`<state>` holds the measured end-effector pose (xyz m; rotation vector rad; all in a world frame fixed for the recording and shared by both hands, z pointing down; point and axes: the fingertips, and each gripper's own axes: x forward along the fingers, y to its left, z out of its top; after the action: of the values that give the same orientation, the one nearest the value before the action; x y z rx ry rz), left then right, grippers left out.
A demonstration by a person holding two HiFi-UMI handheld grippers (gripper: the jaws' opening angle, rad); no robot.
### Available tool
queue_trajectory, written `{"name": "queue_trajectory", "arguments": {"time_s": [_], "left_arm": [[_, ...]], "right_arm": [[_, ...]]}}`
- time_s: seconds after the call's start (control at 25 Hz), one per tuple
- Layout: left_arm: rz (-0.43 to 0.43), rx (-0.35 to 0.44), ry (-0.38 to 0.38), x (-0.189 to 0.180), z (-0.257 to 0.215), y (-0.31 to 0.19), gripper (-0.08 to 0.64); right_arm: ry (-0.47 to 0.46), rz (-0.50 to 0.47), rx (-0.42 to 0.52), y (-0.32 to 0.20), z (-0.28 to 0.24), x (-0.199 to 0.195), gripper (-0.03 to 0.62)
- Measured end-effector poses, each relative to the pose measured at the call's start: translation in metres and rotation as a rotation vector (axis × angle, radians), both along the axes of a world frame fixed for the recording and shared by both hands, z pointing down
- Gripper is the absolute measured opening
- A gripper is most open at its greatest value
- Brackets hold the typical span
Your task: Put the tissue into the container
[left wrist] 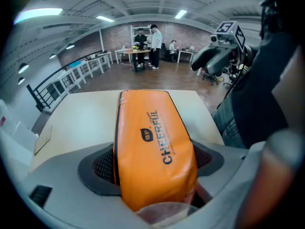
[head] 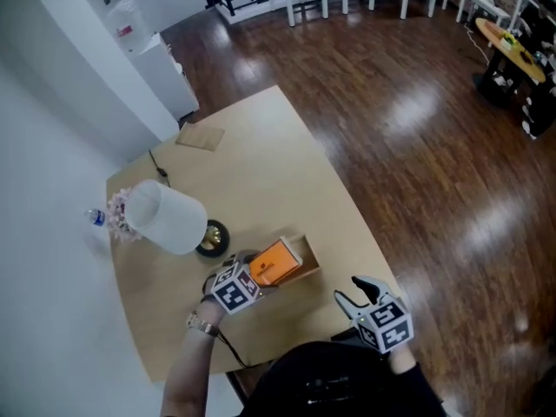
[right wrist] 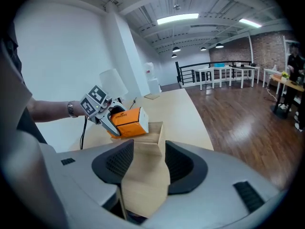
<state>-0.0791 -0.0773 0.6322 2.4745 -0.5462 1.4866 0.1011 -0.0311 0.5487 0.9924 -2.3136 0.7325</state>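
My left gripper (head: pixel 252 276) is shut on an orange tissue pack (head: pixel 276 262), whose near end sits between the pads. The pack (left wrist: pixel 153 142) fills the middle of the left gripper view and points away over the table. In the right gripper view the pack (right wrist: pixel 127 122) hangs at the far left end of an open wooden box (right wrist: pixel 153 129), with the left gripper (right wrist: pixel 107 119) behind it. The box rim (head: pixel 308 255) shows just right of the pack. My right gripper (head: pixel 351 290) stands open near the table's front edge, and nothing is between its jaws (right wrist: pixel 149 162).
A lamp with a white shade (head: pixel 170 218) and a dark round base (head: pixel 212 238) stands left of the box. A water bottle (head: pixel 95 217) and pink flowers (head: pixel 117 212) lie at the far left. A flat brown card (head: pixel 201 136) rests at the table's back. Wooden floor (head: pixel 417 146) lies to the right.
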Motion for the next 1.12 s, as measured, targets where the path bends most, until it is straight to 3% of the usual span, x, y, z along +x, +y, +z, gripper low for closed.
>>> {"name": "queue_trajectory", "arguments": {"time_s": [0.16,0.36,0.6,0.84,1.12], "left_arm": [[0.074,-0.034,0.001,0.010,0.017,-0.005,0.440],[0.123,-0.078,0.060,0.017,0.019,-0.007,0.440],[0.219,-0.085,-0.052,0.012,0.034,0.000,0.443],[0.105,-0.041,0.039,0.011,0.015,-0.006,0.503],[-0.176,0.070,0.332,0.011,-0.076,0.016,0.483]], "right_arm": [[-0.003,0.027,-0.006,0.000,0.006,0.011,0.216],[0.000,0.022,-0.032,0.000,0.005,0.013,0.216],[-0.003,0.001,-0.025,0.003,0.009,0.008,0.216],[-0.008,-0.009,-0.005,0.002,-0.003,0.002,0.216],[-0.017,-0.044,0.016,0.001,-0.011,-0.021,0.216]]}}
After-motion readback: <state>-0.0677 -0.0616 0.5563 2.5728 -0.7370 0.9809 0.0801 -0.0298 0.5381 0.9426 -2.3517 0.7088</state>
